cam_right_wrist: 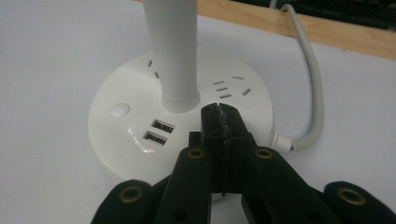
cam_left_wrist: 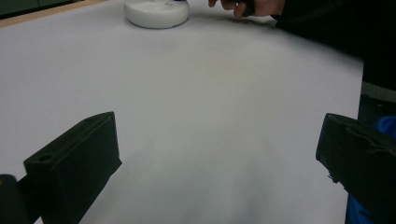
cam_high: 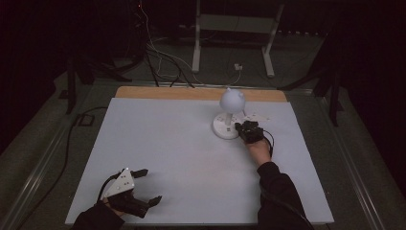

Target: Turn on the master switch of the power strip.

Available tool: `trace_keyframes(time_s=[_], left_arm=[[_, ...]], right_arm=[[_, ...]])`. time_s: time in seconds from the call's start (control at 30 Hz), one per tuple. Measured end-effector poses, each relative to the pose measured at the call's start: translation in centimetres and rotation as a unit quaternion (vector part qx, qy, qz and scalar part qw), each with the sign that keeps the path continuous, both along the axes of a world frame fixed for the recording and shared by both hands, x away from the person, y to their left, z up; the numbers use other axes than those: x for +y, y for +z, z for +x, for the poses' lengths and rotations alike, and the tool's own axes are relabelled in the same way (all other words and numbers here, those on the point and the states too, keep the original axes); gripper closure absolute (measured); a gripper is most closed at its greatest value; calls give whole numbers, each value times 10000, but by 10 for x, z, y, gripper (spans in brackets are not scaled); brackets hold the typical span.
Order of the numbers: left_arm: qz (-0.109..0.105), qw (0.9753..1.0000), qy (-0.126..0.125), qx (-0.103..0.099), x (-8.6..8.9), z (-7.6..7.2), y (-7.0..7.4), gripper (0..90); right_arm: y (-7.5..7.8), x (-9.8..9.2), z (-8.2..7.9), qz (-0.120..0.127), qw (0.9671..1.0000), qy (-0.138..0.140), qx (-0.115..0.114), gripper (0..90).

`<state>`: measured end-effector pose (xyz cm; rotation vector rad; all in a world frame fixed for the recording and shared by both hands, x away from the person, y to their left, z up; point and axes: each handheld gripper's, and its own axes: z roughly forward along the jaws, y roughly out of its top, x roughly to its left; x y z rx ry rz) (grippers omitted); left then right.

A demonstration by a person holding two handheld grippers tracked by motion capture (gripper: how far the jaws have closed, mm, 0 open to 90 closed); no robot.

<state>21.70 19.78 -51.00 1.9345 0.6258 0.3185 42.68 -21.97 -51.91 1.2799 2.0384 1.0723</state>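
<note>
A white desk lamp with a round head (cam_high: 232,100) stands on a round white base (cam_high: 225,127) right of the table's middle. The base (cam_right_wrist: 140,116) carries two USB ports (cam_right_wrist: 158,131), a round button (cam_right_wrist: 119,110) and socket slots around the stem (cam_right_wrist: 171,51). My right gripper (cam_right_wrist: 218,108) is shut with nothing between its jaws, its tips over the base just right of the stem; it (cam_high: 247,130) sits beside the base. My left gripper (cam_high: 151,186) rests open at the near left. The base (cam_left_wrist: 156,11) lies far ahead of its jaws.
A white sheet (cam_high: 191,158) covers the table, with a wooden strip (cam_high: 201,93) at its far edge. The lamp's grey cord (cam_right_wrist: 317,88) curves off the base toward the back. Cables and a metal stand (cam_high: 234,33) lie on the dark floor beyond.
</note>
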Motion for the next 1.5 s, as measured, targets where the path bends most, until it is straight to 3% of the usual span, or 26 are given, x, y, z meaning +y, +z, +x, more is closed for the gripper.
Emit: trace_keyframes(time_s=[0.23,0.8,0.9,1.07,1.13,1.2,1.33,1.5], left_arm=[[-18,10000,12,-7,0,0,0,1],[-10,10000,1,-22,0,0,1,1],[-19,10000,11,-14,0,0,1,1],[-15,10000,0,-19,0,0,1,1],[-20,10000,10,-5,0,0,1,1],[-14,10000,14,-12,0,0,0,1],[-17,10000,7,-9,0,0,0,0],[-18,10000,12,-12,0,0,1,1]], right_arm=[[10,6,2,-325,9995,50,-14,900],[30,3,-4,86,9995,292,28,893],[33,1,-8,110,9994,329,33,764],[31,-2,-11,181,9984,490,231,412],[30,-2,-13,155,9981,521,280,315],[29,-4,-13,299,9960,753,367,154],[29,-5,-18,360,9917,1129,502,0],[32,-8,-25,346,9900,1294,441,0]])
